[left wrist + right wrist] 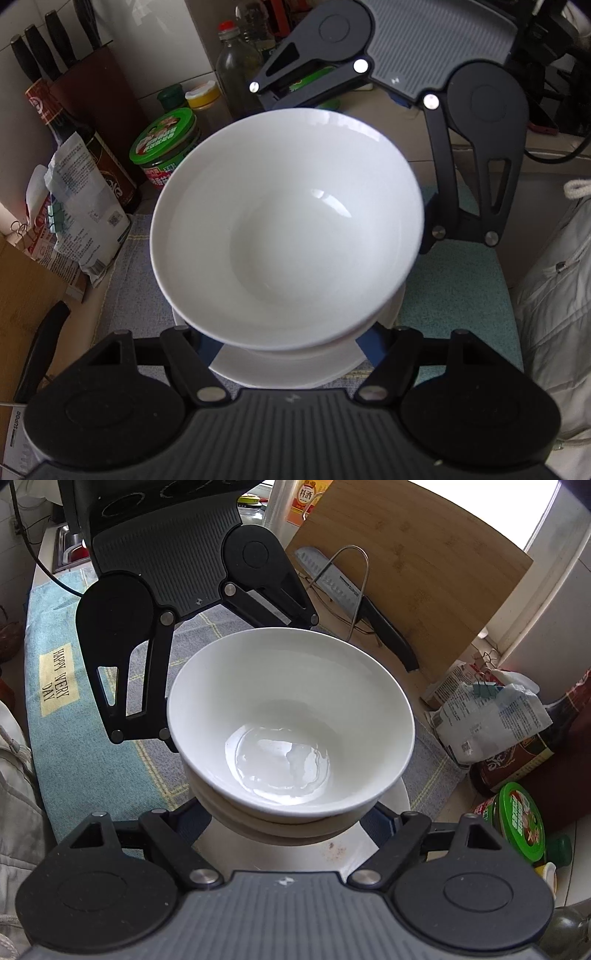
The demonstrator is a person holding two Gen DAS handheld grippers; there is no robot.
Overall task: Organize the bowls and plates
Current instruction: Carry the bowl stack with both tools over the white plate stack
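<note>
A white bowl (288, 229) sits nested on another bowl, and the stack stands on a white plate (288, 373) on a towel. The same bowl (291, 716) and plate (295, 853) show in the right wrist view. My left gripper (291, 343) faces the stack from one side, jaws spread wide around the base of the bowls, blue fingertips (373, 343) beside them. My right gripper (291, 823) stands the same way from the opposite side. Each gripper shows in the other's view, at the far side of the bowl. Whether the pads touch the bowls is hidden by the rim.
Left wrist view: green-lidded jar (166, 147), sauce bottle (88, 147), knife block (92, 85), clipped bag (81, 221), oil bottle (236, 62). Right wrist view: bamboo board (413, 572), knife (354, 602) leaning on it, blue towel (55, 686), jar (521, 823).
</note>
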